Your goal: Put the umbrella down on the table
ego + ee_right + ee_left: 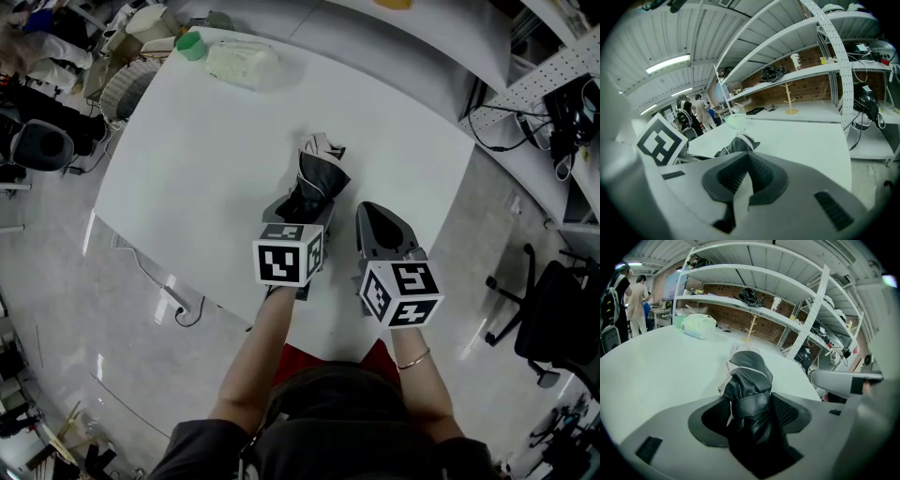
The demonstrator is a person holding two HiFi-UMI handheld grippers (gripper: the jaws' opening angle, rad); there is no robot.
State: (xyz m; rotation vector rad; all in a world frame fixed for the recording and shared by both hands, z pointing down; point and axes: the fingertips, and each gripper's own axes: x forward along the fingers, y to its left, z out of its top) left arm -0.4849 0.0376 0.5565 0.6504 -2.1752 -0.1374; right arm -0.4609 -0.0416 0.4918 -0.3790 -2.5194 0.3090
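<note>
Left gripper point(302, 208): fingers spread, not clamped. The folded black umbrella point(317, 169) lies lengthwise between them, and its strapped, bunched end extends past the fingertips onto the white table point(216, 159).

In the left gripper view, the left pad point(710, 420) stands off from the fabric, with a sliver of tabletop visible in the gap. The right pad point(786, 412) sits close against the umbrella's wrap strap — contact there cannot be confirmed. The umbrella point(747, 376) appears to rest on the table surface ahead of the fingers and does not hang from them.

Right gripper point(377, 223): fingers closed tip to tip, with nothing between them. It is just beside the left gripper, above the table's near edge. In its own view, the umbrella point(736, 146) lies ahead of the fingertips and off to their left, apart from them.

Well beyond both sets of fingertips, at the table's far corner, there is a pale green packet point(241, 64) with a green cup point(190, 45) beside it — neither is near the umbrella.
</note>
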